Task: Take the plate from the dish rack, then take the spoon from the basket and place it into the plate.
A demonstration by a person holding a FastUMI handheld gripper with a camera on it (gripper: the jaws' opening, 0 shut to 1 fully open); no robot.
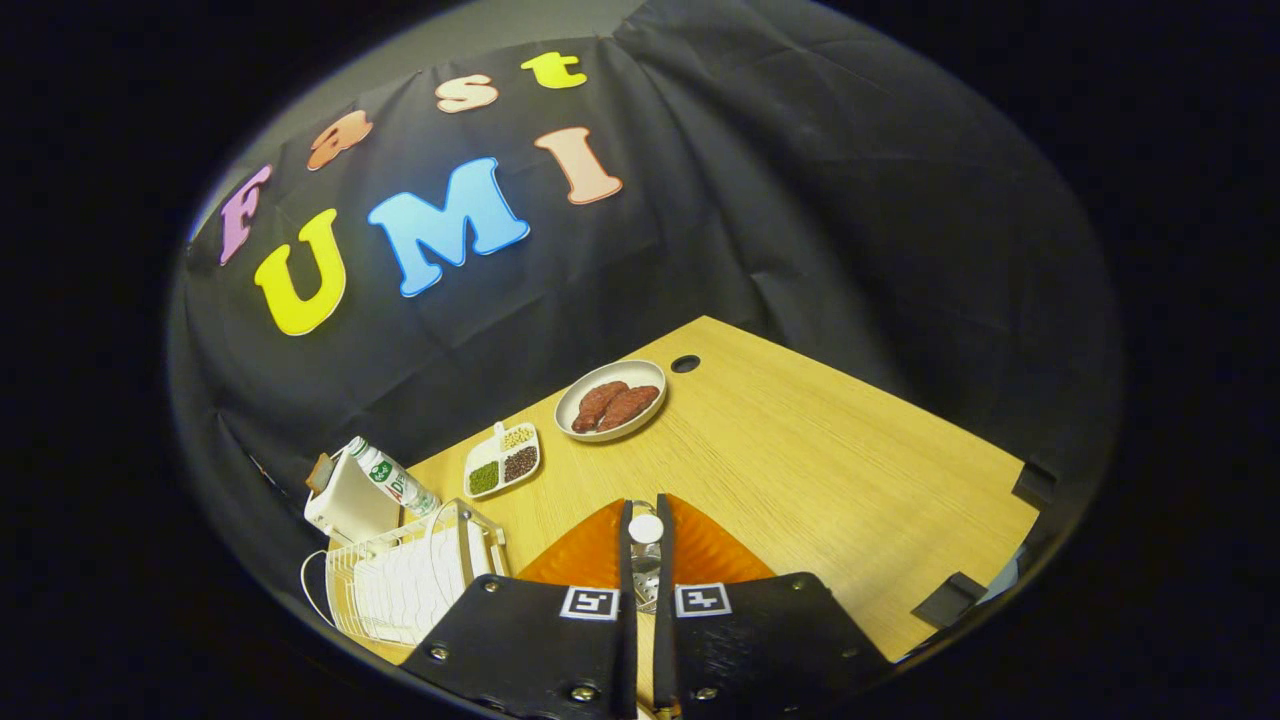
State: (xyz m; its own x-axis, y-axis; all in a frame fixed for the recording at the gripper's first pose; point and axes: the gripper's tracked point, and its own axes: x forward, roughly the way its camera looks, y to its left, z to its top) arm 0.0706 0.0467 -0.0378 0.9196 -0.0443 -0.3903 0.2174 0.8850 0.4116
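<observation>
Gripper view. Gripper (pixel 645 545) fingers drawn nearly together, clamped on a metal spoon (pixel 646 528) held upright between them, its rounded end showing at the fingertips and more of it visible lower in the narrow gap. Directly beneath and just ahead of the fingers, an orange plate (pixel 700 550) flat on the wooden table (pixel 800 470), partly covered by the gripper body. Spoon poised over the plate; contact between the two cannot be told. Beside the fingers, a white wire dish rack (pixel 400 580) at the table's near corner, with a white holder (pixel 345 500) and a tilted bottle (pixel 392 476) just beyond it. Farther ahead, a white divided dish (pixel 502 460) with green, dark and pale contents in separate compartments. Beyond that, an oval dish (pixel 610 400) holding two reddish-brown pieces. Small round hole (pixel 685 363) in the tabletop near the oval dish.
</observation>
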